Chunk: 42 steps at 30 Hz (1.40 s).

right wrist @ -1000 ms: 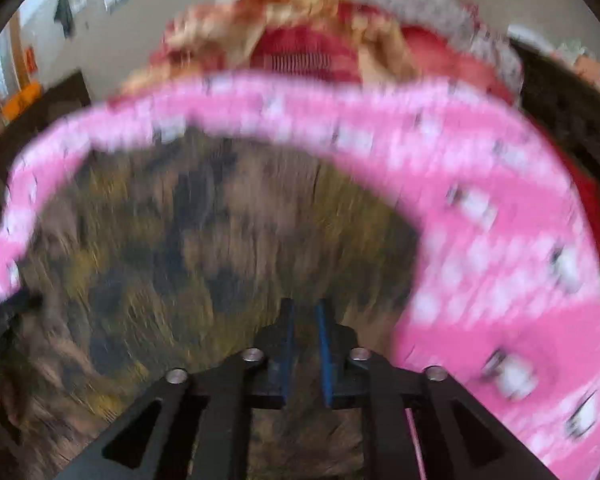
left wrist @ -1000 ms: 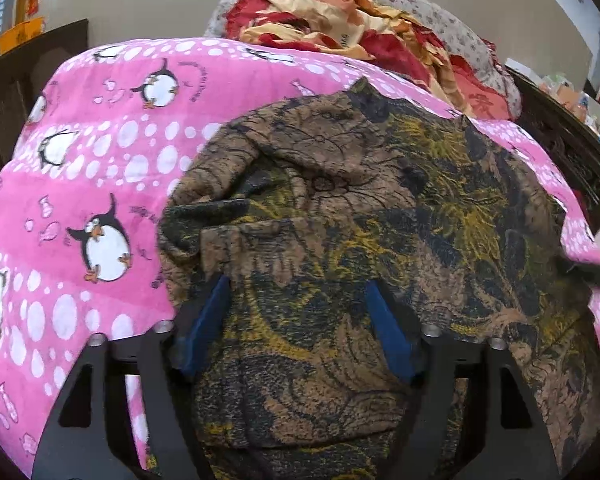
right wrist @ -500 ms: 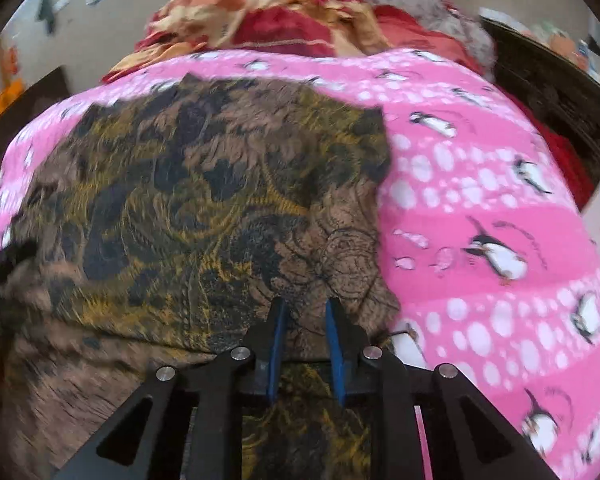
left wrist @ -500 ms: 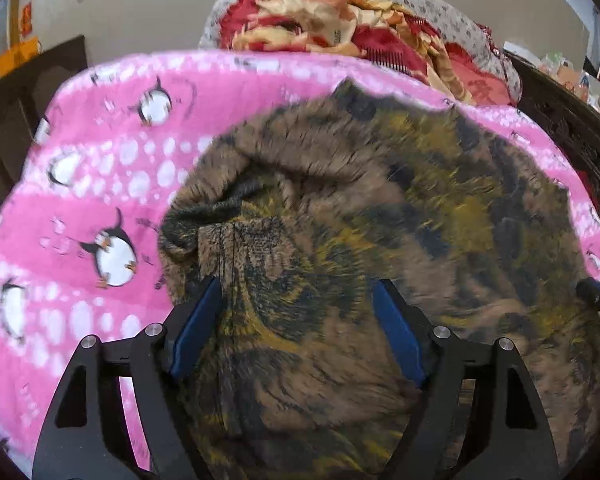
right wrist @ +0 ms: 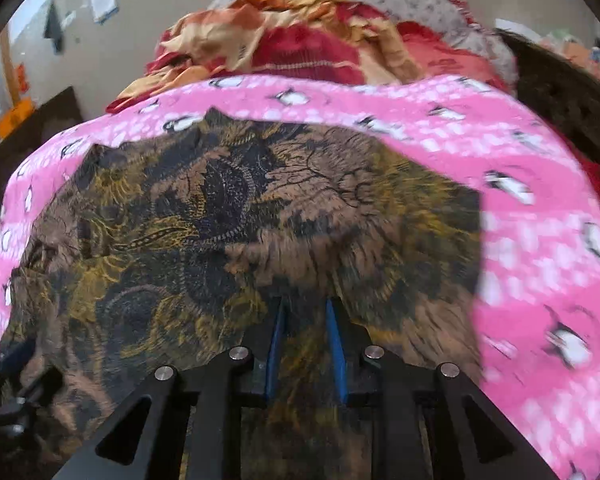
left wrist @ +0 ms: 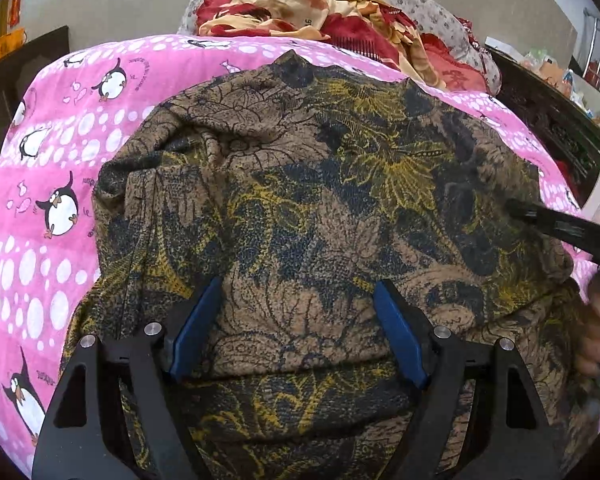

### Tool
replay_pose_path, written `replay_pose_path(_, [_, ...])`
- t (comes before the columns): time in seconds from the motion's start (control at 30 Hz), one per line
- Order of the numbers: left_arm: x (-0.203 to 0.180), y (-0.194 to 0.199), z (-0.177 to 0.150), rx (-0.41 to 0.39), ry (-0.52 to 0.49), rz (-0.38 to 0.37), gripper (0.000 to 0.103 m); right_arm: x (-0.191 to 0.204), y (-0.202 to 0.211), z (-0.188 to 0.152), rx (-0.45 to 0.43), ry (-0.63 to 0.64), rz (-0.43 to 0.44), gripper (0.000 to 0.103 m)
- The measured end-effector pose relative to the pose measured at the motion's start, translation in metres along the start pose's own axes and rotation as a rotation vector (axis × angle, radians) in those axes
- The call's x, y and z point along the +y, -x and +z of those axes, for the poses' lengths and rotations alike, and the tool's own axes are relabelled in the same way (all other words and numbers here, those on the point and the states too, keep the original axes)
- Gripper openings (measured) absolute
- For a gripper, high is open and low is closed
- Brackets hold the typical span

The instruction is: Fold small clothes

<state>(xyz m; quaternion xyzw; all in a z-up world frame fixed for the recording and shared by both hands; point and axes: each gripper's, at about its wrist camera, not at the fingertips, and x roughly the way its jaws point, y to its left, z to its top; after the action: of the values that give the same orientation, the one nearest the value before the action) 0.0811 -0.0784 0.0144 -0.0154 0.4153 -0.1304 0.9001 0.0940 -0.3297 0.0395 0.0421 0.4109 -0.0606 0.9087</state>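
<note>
A brown, yellow and dark floral garment [left wrist: 320,200] lies folded on the pink penguin blanket [left wrist: 60,140]; its top layer ends in a fold edge near me. My left gripper [left wrist: 298,282] is wide open just over that top layer, its blue pads not pressing anything. In the right wrist view the same garment [right wrist: 220,220] fills the middle. My right gripper [right wrist: 305,303] has its jaws a narrow gap apart at the fold edge, with cloth showing under the gap and nothing visibly pinched. One of its black fingers [left wrist: 540,220] lies over the garment's right side, a hand [left wrist: 598,328] behind it.
A heap of red and orange cloth [left wrist: 300,12] sits at the back on a grey flowered pillow [left wrist: 440,12]. A dark wooden bed frame [left wrist: 548,120] runs along the right, and dark furniture [left wrist: 20,60] stands at the left. Pink blanket [right wrist: 540,240] shows on both sides of the garment.
My right gripper slid left over the garment, from its right edge toward the middle, and the gap between its pads widened a little. The left gripper shifted slightly and stayed wide open.
</note>
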Motion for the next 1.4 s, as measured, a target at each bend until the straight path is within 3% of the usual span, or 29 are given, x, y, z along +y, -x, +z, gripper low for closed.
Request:
replay_pose_path(0.1, [-0.002,0.001,-0.002,-0.001,0.002,0.001,0.079,0.023,0.042,-0.021,-0.087,0.064,0.091,0.019])
replay_pose_path(0.13, [-0.001,0.0,-0.001,0.001,0.005,-0.004,0.08,0.026,0.045,-0.036,-0.072,0.08,0.099,0.019])
replay_pose_path(0.2, [-0.001,0.0,-0.001,0.006,0.004,-0.009,0.08,0.025,0.022,-0.066,0.061,0.093,0.078,0.02])
replay_pose_path(0.23, [0.0,0.001,-0.001,0.014,-0.006,-0.018,0.08,0.02,0.029,-0.074,0.009,0.07,0.098,0.02])
replay_pose_path(0.27, [0.001,0.002,0.0,0.03,-0.026,-0.028,0.08,0.015,0.037,-0.074,0.032,0.037,0.107,0.02])
replay_pose_path(0.37, [0.022,0.03,0.0,0.055,-0.053,-0.049,0.08,0.005,0.061,-0.08,0.104,-0.006,0.113,0.02])
replay_pose_path(0.4, [0.032,0.045,-0.002,0.045,-0.059,-0.057,0.08,0.003,0.071,-0.085,0.1,0.008,0.114,0.02])
replay_pose_path(0.5, [0.072,0.096,-0.014,-0.006,-0.101,0.016,0.08,-0.001,0.105,-0.115,0.029,0.063,0.17,0.022])
replay_pose_path(0.6, [0.116,0.129,-0.043,0.018,-0.106,0.021,0.08,-0.007,0.091,-0.155,0.059,0.132,0.183,0.031])
replay_pose_path(0.63, [0.128,0.135,-0.058,0.048,-0.097,0.007,0.08,-0.01,0.094,-0.162,-0.006,0.126,0.197,0.032])
replay_pose_path(0.67, [0.134,0.139,-0.069,0.068,-0.089,0.0,0.08,-0.012,0.096,-0.161,-0.011,0.116,0.23,0.039])
replay_pose_path(0.73, [0.142,0.15,-0.1,0.116,-0.072,-0.017,0.08,-0.012,0.095,-0.16,-0.004,0.1,0.238,0.04])
replay_pose_path(0.87, [0.134,0.172,-0.156,0.194,-0.051,-0.156,0.08,-0.01,0.093,-0.159,-0.01,0.115,0.238,0.045])
replay_pose_path(0.97, [0.127,0.181,-0.177,0.216,-0.06,-0.25,0.08,-0.007,0.091,-0.157,-0.002,0.121,0.275,0.06])
replay_pose_path(1.03, [0.123,0.184,-0.181,0.24,-0.072,-0.296,0.084,-0.002,0.092,-0.158,0.024,0.137,0.29,0.068])
replay_pose_path(1.1, [0.122,0.183,-0.181,0.278,-0.052,-0.4,0.091,0.003,0.102,-0.162,0.056,0.177,0.273,0.068])
replay_pose_path(1.17, [0.12,0.181,-0.181,0.313,-0.042,-0.518,0.098,0.0,0.121,-0.171,0.057,0.195,0.319,0.068])
replay_pose_path(1.3, [0.11,0.175,-0.18,0.324,-0.161,-0.563,0.1,-0.029,0.169,-0.201,-0.019,0.163,0.345,0.068])
replay_pose_path(1.4, [0.105,0.178,-0.176,0.354,-0.182,-0.639,0.1,-0.062,0.197,-0.227,-0.045,0.127,0.359,0.068])
